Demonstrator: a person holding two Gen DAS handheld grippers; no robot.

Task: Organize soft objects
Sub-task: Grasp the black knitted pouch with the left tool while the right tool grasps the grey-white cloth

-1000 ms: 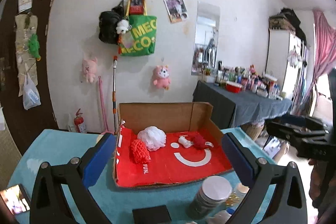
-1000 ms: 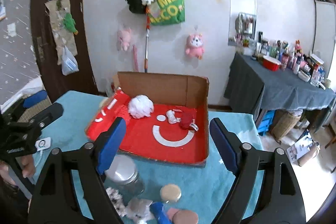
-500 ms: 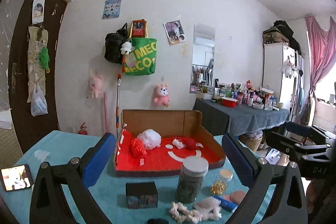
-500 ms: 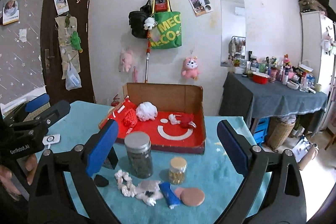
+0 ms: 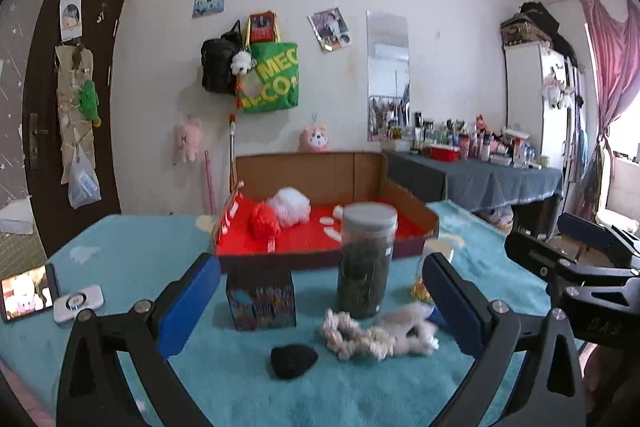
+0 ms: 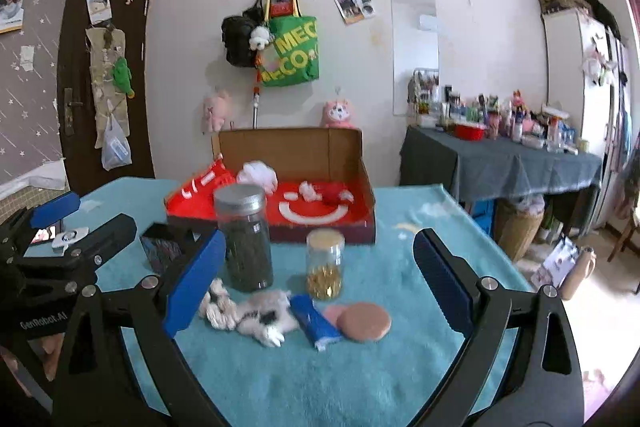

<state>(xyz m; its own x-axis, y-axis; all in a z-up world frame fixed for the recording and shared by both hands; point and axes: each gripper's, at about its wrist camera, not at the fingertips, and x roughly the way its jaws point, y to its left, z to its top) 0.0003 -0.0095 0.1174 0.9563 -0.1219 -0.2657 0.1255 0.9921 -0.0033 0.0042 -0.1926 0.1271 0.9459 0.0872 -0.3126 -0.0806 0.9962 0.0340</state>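
Note:
A red-lined cardboard box [image 5: 408, 213] [image 6: 370, 203] stands at the table's far side with a white puff [image 5: 290, 205] [image 6: 258, 173], a red puff [image 5: 264, 221] and a small red and white toy [image 6: 326, 193] inside. In front of it lie a white scrunchie [image 5: 352, 333] [image 6: 218, 305], a furry white and black piece [image 6: 266, 313] [image 5: 412, 327] and a black soft pad [image 5: 294, 359]. My left gripper [image 5: 320, 303] is open and empty above them. My right gripper [image 6: 316, 277] is open and empty.
A tall dark jar [image 5: 366, 261] [image 6: 244, 237], a small jar of gold bits [image 6: 325, 269], a patterned black box [image 5: 262, 301], a blue tube [image 6: 314, 321] and two pink discs [image 6: 364, 321] stand on the teal cloth [image 5: 136, 263]. A phone [image 5: 26, 291] lies at left.
Both grippers have pulled back and lowered from over the box toward the table's near edge. The jars and soft items in front of the box now fill the foreground.

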